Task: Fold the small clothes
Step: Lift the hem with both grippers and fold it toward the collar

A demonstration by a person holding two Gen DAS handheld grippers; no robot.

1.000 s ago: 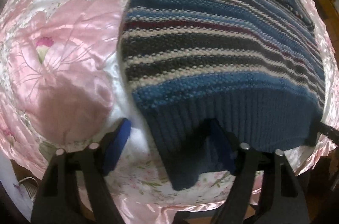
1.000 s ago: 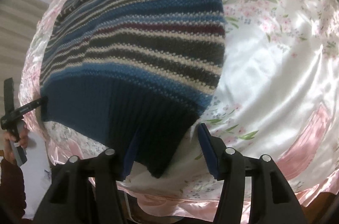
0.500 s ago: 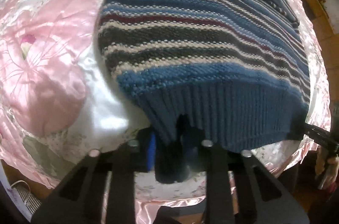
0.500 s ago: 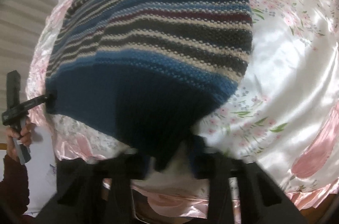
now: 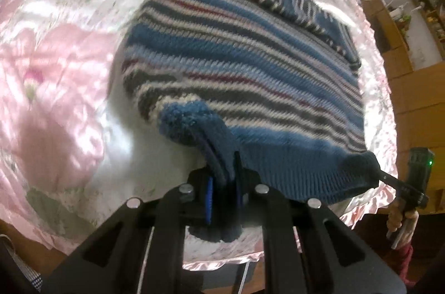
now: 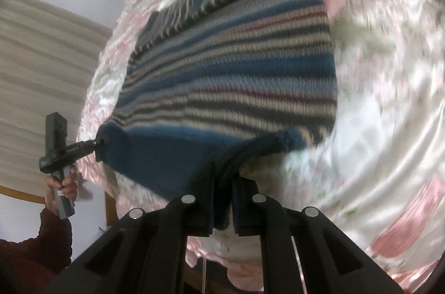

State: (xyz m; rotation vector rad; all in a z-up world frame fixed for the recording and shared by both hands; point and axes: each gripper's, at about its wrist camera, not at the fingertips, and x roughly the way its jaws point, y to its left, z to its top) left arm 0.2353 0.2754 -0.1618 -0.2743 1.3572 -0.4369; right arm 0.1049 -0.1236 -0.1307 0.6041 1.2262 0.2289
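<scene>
I have both grippers pinched shut on the hem of the sweater (image 5: 244, 71): the left gripper (image 5: 222, 191) on one bottom corner, the right gripper (image 6: 222, 199) on the other, with the knit bunched between each pair of jaws. The sweater lies across the satin cloth (image 5: 55, 71), its hem at the near edge, lifted. This looks like the start of the bottom-to-top fold. Next I should carry both corners evenly toward the collar, keeping the hem straight.

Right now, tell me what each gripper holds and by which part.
Both hold the striped sweater by its dark blue ribbed hem: the left gripper is shut on one hem corner, the right gripper on the opposite one.
</scene>
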